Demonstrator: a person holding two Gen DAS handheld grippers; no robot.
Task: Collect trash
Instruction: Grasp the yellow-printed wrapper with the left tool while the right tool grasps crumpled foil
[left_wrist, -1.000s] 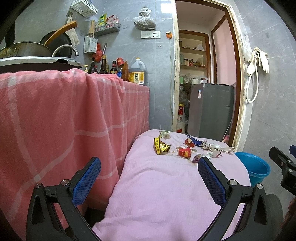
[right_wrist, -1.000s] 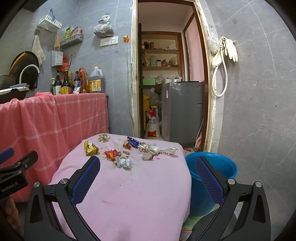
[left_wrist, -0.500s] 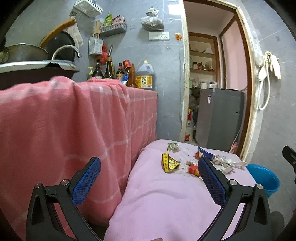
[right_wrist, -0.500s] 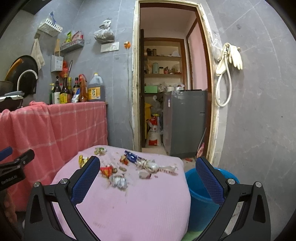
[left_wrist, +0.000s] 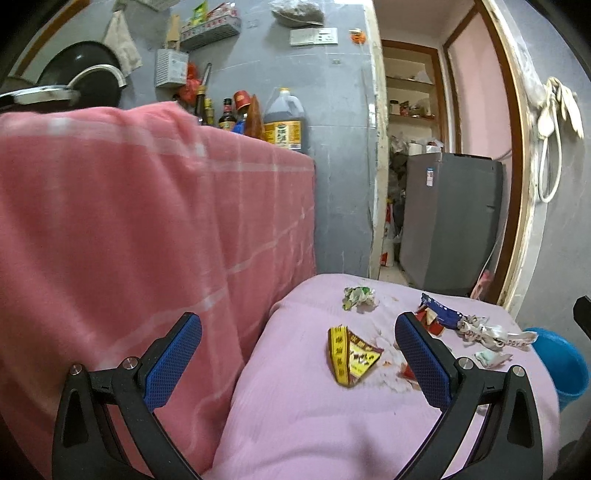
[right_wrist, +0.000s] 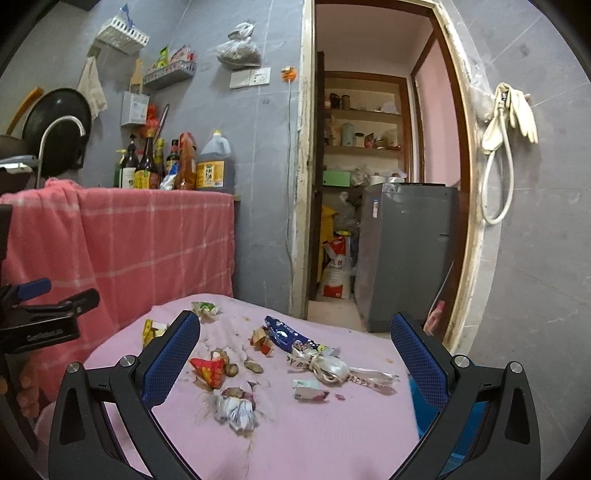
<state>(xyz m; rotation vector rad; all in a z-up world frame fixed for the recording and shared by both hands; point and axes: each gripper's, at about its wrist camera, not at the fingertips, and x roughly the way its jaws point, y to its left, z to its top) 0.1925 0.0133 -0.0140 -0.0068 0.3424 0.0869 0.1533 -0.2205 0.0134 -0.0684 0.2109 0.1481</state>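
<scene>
Pink-checked cloth (left_wrist: 147, 221) drapes the tall kitchen counter (right_wrist: 122, 229) on the left, with a big oil jug (right_wrist: 215, 162) and sauce bottles (right_wrist: 147, 166) on top at the wall end. Grey appliance (right_wrist: 406, 254) stands in the doorway behind. Low counter under a pink cover (left_wrist: 314, 417) sits in front of both tools, butted against the draped cloth. Blue bucket (left_wrist: 561, 365) stands on the floor just beside its right edge, rim below the cover's top. Left tool (left_wrist: 299, 363) is released, jaws spread wide, nothing between them, hovering over the near-left part of the cover. Right tool (right_wrist: 295, 363) is also released, jaws wide, empty, hanging over the trash pile. Trash is all on the far half of the pink cover: white "happy birthday" ribbon (right_wrist: 332, 367) bunched toward the right edge, blue wrapper (right_wrist: 286, 334) touching its far end, yellow wrapper (left_wrist: 351, 356) lying apart on the left side between the left tool's fingers in that view. Crumpled silver-purple wrapper (right_wrist: 236, 406) lies nearest the right tool, red wrapper (right_wrist: 208, 369) just beyond it, crumpled green-white paper (left_wrist: 358, 297) at the far-left corner. Small white-green scrap (right_wrist: 308, 389) lies just beside the ribbon. Brown nut-like bits (right_wrist: 253, 366) and crumbs are scattered between the red wrapper and the ribbon.
</scene>
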